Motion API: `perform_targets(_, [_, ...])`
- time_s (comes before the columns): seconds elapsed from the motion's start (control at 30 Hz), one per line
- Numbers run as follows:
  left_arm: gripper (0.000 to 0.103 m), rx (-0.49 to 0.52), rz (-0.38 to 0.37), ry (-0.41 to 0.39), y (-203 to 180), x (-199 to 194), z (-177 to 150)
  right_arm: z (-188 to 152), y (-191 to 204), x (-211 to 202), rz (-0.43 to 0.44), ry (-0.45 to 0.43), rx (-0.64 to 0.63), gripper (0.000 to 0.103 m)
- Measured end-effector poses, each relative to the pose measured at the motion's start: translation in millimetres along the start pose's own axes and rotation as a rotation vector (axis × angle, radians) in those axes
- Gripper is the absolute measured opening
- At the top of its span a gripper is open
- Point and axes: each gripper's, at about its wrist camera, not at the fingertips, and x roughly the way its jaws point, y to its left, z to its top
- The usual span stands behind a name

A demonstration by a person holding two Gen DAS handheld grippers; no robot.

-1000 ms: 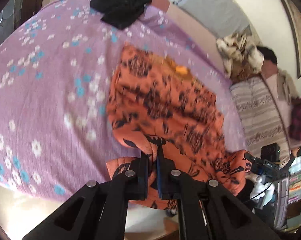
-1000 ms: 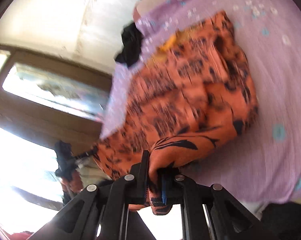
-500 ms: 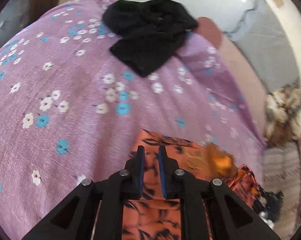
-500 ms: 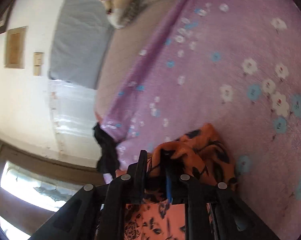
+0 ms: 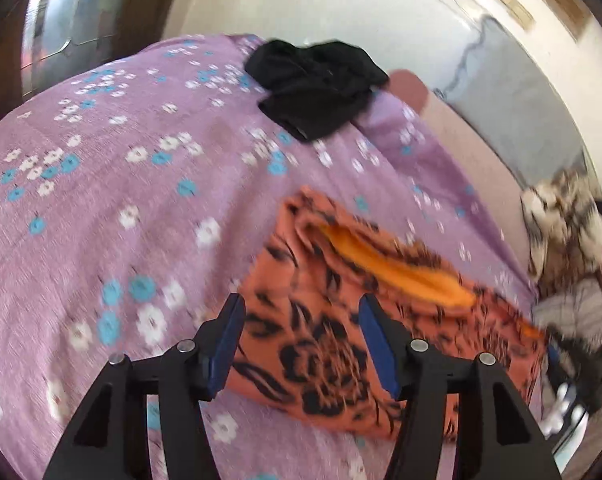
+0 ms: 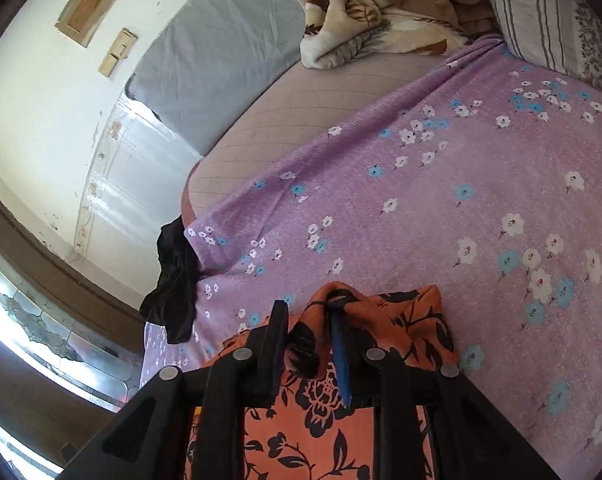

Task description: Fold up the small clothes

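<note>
The left claw is spread wide above the orange shirt; the right claw, partly spread, has a fold of it between its fingers. The shirt lies on the purple bed, with black clothes well beyond.

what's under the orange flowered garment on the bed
The orange garment lies folded on the purple floral sheet, which shows all around it. A plain orange inner layer peeks from the fold. Whatever is directly beneath the cloth is covered.
</note>
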Motion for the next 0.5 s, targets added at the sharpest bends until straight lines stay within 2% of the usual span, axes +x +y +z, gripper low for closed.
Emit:
perform_targets(0.13, [0.06, 0.108, 0.093, 0.029, -7.9, 20.6, -9.8, 2.6, -26.8, -20.6, -0.066, -0.082, 0.085, 0.027])
perform_targets(0.2, [0.06, 0.146, 0.149, 0.026, -8.6, 28.2, -11.3, 4.3, -42.7, -37.2, -0.092, -0.134, 0.158, 0.041])
perform_targets(0.23, [0.06, 0.152, 0.175, 0.036, -8.4, 32.1, -11.2, 2.7, -44.7, -46.3, -0.121, -0.174, 0.173, 0.062])
perform_targets(0.27, [0.061, 0.145, 0.181, 0.044, -6.8, 33.4, -10.7, 0.3, -36.4, -52.9, -0.144, -0.206, 0.123, 0.066])
perform_targets(0.3, [0.061, 0.132, 0.177, 0.044, -5.2, 33.4, -9.6, -2.1, -19.7, -51.7, -0.149, -0.187, 0.021, 0.066])
perform_targets(0.33, [0.066, 0.12, 0.173, 0.041, -4.0, 32.4, -8.5, -7.5, 2.5, -43.9, -0.145, -0.126, -0.1, 0.066])
perform_targets(0.37, [0.076, 0.11, 0.177, 0.04, -2.8, 32.0, -7.6, -17.3, 24.1, -32.5, -0.134, -0.052, -0.196, 0.066])
perform_targets(0.4, [0.08, 0.101, 0.19, 0.045, -0.8, 32.4, -6.7, -31.1, 43.9, -19.9, -0.104, 0.026, -0.263, 0.066])
perform_targets(0.43, [0.083, 0.091, 0.2, 0.048, 0.4, 32.4, -6.1, -51.1, 65.4, -2.9, -0.054, 0.125, -0.323, 0.066])
perform_targets(0.5, [0.083, 0.084, 0.21, 0.048, 4.1, 32.5, -4.1, -91.2, 100.7, 31.4, -0.012, 0.295, -0.424, 0.064])
